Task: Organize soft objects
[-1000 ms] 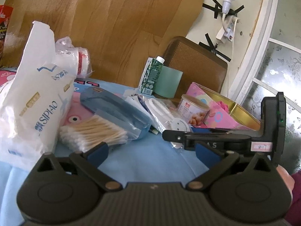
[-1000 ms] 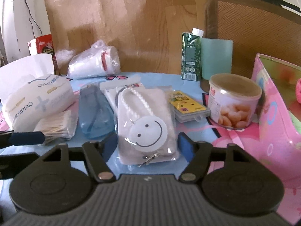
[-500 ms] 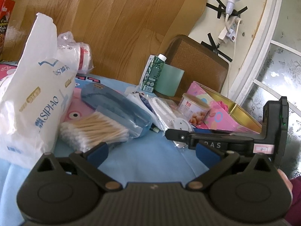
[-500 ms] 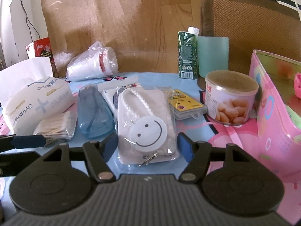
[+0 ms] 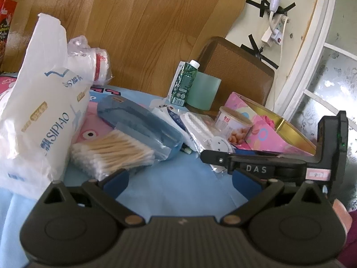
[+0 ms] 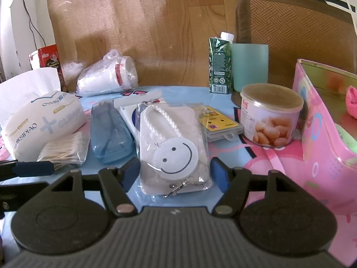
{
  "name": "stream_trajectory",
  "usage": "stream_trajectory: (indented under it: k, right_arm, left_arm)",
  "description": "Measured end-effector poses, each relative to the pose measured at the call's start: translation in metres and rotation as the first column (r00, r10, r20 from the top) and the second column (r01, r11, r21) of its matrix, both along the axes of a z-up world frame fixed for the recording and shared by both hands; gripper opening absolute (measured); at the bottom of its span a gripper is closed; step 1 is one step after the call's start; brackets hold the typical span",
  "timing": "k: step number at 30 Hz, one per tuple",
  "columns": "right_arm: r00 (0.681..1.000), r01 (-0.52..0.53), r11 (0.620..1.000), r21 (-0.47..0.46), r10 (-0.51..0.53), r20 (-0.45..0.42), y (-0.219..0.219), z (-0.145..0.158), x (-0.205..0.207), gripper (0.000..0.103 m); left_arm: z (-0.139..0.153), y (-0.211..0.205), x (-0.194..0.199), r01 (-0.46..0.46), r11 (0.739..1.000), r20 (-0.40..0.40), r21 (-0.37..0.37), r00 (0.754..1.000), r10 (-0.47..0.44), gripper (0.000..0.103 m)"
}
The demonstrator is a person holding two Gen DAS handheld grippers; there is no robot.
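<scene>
A clear packet with a white smiley-face charm point(image 6: 176, 154) and white cord lies on the blue tablecloth; it also shows in the left wrist view point(image 5: 219, 144). My right gripper point(image 6: 175, 174) is open with a blue pad on each side of the packet's near end. My left gripper point(image 5: 178, 179) is open and empty over bare cloth, just in front of a bag of cotton swabs point(image 5: 111, 154). A white tissue pack point(image 5: 38, 120) stands at the left. A pink tin box point(image 6: 323, 120) stands open at the right with something pink inside.
A blue glasses case point(image 6: 110, 138), a yellow card box point(image 6: 219, 122), a round snack can point(image 6: 270, 116), a green drink carton point(image 6: 219, 63), a teal cup point(image 6: 250, 67) and bagged paper cups point(image 6: 109, 78) crowd the table. A brown chair point(image 6: 296, 29) stands behind.
Both grippers have moved slightly forward and closer to the table items. Nothing was taken hold of or let go.
</scene>
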State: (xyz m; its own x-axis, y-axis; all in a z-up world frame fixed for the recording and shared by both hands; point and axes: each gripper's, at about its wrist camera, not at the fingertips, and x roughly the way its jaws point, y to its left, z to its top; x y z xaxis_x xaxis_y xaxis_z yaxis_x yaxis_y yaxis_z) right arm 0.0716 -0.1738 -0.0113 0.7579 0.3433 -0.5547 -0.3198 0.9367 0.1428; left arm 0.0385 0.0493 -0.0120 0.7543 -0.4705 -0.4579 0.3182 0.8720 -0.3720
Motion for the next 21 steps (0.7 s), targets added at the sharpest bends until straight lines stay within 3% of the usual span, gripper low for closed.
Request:
stream_trajectory:
  k: [14,18,21]
  right_arm:
    - [1.000,0.008,1.000,0.008,-0.008,0.000,-0.003,-0.001,-0.003,0.072]
    - [1.000,0.008,1.000,0.008,-0.008,0.000,-0.003,-0.001,-0.003,0.072]
    - [1.000,0.008,1.000,0.008,-0.008,0.000,-0.003,-0.001,-0.003,0.071]
  left_arm:
    - [-0.004,-0.001,0.009,0.008,1.000,-0.058,0.025,0.998,-0.006,0.103]
    - [-0.002,-0.002,0.005,0.011,0.999,-0.032,0.031,0.999,-0.010,0.103]
    - [0.004,-0.009,-0.005,0.028,0.997,0.033,0.069,0.999,-0.031,0.103]
